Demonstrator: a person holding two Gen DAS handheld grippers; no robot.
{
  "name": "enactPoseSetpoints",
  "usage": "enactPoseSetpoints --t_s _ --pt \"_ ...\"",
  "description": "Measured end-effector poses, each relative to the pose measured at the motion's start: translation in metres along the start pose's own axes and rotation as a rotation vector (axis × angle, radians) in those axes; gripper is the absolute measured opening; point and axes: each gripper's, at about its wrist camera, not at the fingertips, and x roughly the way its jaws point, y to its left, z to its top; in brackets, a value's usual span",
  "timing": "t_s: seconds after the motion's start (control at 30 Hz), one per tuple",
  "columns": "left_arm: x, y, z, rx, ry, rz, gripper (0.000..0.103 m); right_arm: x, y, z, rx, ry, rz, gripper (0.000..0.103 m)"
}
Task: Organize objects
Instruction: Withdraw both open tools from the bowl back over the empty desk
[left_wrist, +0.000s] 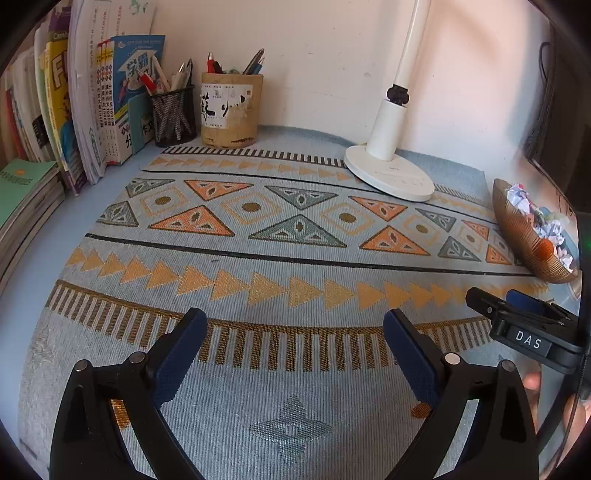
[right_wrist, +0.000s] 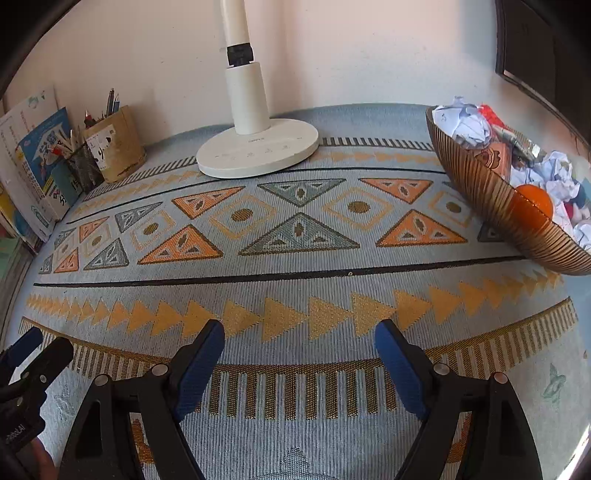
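Desk: patterned mat covers it.
Lamp: at back.
Bowl: crumpled paper, orange inside.
Left gripper: jaws apart, empty.
Right gripper: jaws apart, empty.

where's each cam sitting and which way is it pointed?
Left wrist: on the left gripper, angled down over the mat toward books and pen cups; own open jaws show, right gripper at right.
Right wrist: on the right gripper, angled down toward the lamp and bowl; own open jaws show, left gripper at left.
Shared: mat, lamp, bowl, pen cups.
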Motion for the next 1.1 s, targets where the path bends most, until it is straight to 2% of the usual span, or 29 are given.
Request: enactPoseSetpoints --t_s 0.07,0.17,0.23,0.33,0.6,0.67,1.1 --pt "0.008 -0.004 0.0 0.019 0.038 0.029 0.096 0.0 -0.001 0.001 -0.006 0.008 0.012 0.088" --pt "0.018 -0.009 -0.002 0.043 0.093 0.046 0.096 0.006 0.005 -0.001 -0.041 0.042 -0.048 0.103" --pt "0.021 -0.013 -0.003 0.075 0.106 0.059 0.097 0.007 0.009 -0.001 -0.065 0.045 -0.066 0.103" --pt "0.025 -0.021 -0.004 0.112 0.131 0.075 0.103 0.007 0.009 -0.001 -0.061 0.041 -0.064 0.103" --pt "0.025 -0.022 -0.004 0.089 0.125 0.086 0.103 0.005 0.007 -0.005 -0.076 0.033 -0.057 0.103" --pt "0.025 -0.022 -0.004 0.089 0.125 0.086 0.103 0.004 0.007 -0.007 -0.079 0.008 -0.054 0.103" --pt "0.025 -0.021 -0.003 0.087 0.125 0.081 0.103 0.005 0.007 -0.007 -0.079 0.009 -0.054 0.103"
